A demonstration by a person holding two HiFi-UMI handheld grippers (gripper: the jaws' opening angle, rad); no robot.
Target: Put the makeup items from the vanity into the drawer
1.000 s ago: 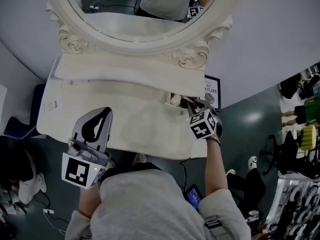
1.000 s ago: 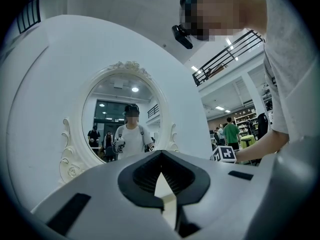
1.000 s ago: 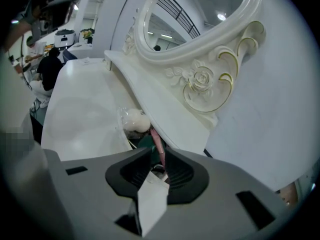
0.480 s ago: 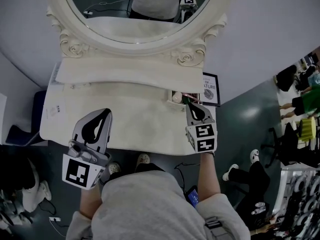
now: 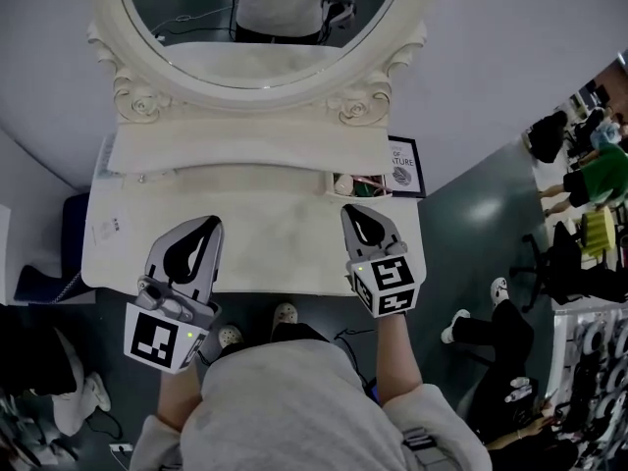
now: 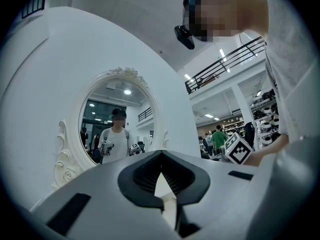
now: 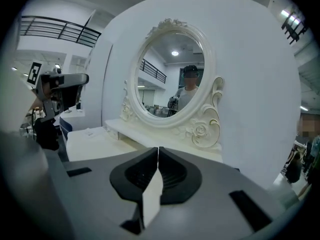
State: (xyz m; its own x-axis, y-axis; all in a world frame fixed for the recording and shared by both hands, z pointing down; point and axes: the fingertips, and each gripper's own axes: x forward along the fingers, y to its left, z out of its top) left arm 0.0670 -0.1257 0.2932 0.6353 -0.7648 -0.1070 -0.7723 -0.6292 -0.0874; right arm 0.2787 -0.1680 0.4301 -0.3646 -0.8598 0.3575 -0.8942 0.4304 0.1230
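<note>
I'm looking steeply down on the vanity's cream surface (image 5: pixel 285 229), which runs left to right against a pale grey wall (image 5: pixel 510 57). Behind it a raised shelf (image 5: pixel 245 150) carries the oval mirror (image 5: pixel 260 8) in a carved frame. Dark floor (image 5: pixel 481 224) lies off both ends. Something dark blue (image 5: pixel 44 263) sits on the floor just off the left end.

On the left end of the surface there's a small printed label (image 5: pixel 103 226). My left gripper (image 5: pixel 203 232) hangs over the front left part. Its jaws are clenched tip to tip with nothing between them, and its own view shows the same (image 6: pixel 161 158).

The right gripper (image 5: pixel 363 222) is over the front right part, likewise pressed together and empty (image 7: pixel 158 151). It points toward the drawer (image 5: pixel 332 194), which stands open at the right rear, under the shelf. The makeup items (image 5: pixel 369 185) lie inside it: a pale round piece at the left, then red and green bits too small for me to name. Just right of the drawer, a framed print (image 5: pixel 404 165) stands against the wall.

Nothing stands between the right gripper's tips and the drawer. The stretch of surface between the two grippers is bare. The front edge runs just under both gripper bodies, and the right edge falls just past the print. People (image 5: pixel 606 165) stand well apart at the far right.
</note>
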